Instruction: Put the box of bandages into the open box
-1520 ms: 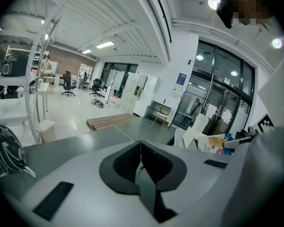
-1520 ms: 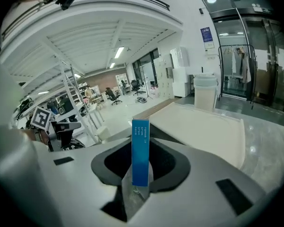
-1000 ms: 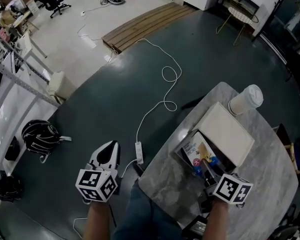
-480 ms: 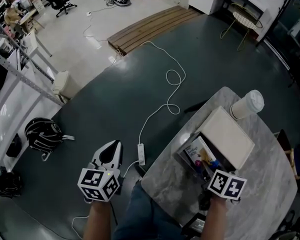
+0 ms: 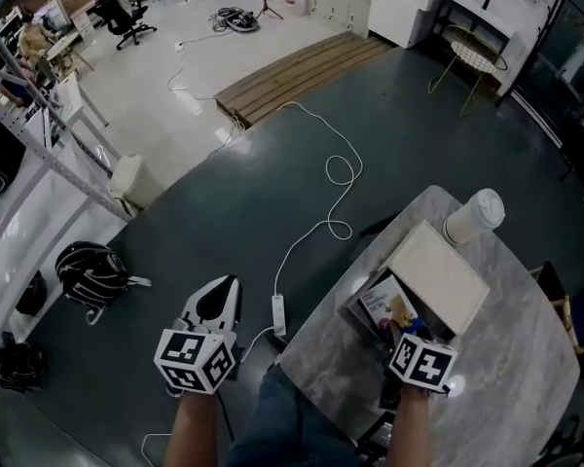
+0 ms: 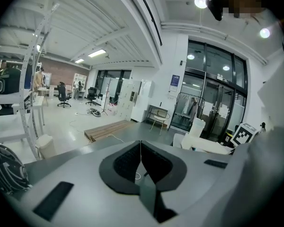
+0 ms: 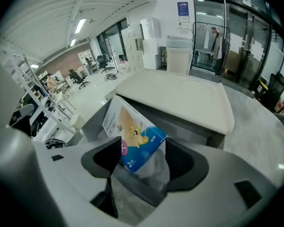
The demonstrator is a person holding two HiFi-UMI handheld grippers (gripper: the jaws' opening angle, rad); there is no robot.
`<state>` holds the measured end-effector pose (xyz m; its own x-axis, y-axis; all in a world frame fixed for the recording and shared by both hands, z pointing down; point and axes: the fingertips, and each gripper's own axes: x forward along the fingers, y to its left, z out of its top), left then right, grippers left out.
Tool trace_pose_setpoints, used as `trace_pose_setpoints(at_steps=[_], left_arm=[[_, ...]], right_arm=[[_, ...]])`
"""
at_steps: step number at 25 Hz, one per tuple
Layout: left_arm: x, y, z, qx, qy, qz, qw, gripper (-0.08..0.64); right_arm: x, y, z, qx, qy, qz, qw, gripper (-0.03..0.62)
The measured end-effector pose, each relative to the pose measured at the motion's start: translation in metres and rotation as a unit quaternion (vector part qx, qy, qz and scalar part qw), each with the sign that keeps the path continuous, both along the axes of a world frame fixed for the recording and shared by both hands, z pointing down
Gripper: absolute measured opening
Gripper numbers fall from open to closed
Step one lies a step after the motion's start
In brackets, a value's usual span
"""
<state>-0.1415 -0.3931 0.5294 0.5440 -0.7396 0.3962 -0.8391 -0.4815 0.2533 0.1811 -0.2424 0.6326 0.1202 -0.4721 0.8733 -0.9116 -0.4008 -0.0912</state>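
**Bandage box in the open box, right jaws parting**

Head view: the left gripper (image 5: pixel 217 295) hangs over the dark floor, well apart from the marble table (image 5: pixel 511 358). The right gripper (image 5: pixel 404 324) is at the near edge of the open box (image 5: pixel 354 305). The bandage box (image 5: pixel 380 300) lies inside it, beside the white lid (image 5: pixel 438 275). A cup (image 5: pixel 474 217) stands just past the lid.

Left gripper view: the left gripper (image 6: pixel 141 157) has its jaws closed together, with nothing between them.

Right gripper view: the right gripper (image 7: pixel 142 162) has its jaws opening. The bandage box (image 7: pixel 132 136) sits tilted between them, its lower end toward the camera. The right pad is clear of it; the left pad overlaps its corner, and I cannot tell whether it touches. Behind it are the open box's grey wall (image 7: pixel 191 126) and the lid (image 7: pixel 180 98).
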Motion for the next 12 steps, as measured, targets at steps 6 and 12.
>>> trace_pose_setpoints(at_steps=[6,12], left_arm=[[0.01,-0.008,-0.024,0.023,0.012,0.01,0.9996,0.014],[0.021,-0.024,-0.059,0.058,0.031,0.021,0.9976,0.014]], right_arm=[[0.008,-0.002,-0.02,0.026,0.002,0.01,1.0,0.285],[0.008,-0.024,-0.057,0.059,0.015,-0.012,0.998,0.282]])
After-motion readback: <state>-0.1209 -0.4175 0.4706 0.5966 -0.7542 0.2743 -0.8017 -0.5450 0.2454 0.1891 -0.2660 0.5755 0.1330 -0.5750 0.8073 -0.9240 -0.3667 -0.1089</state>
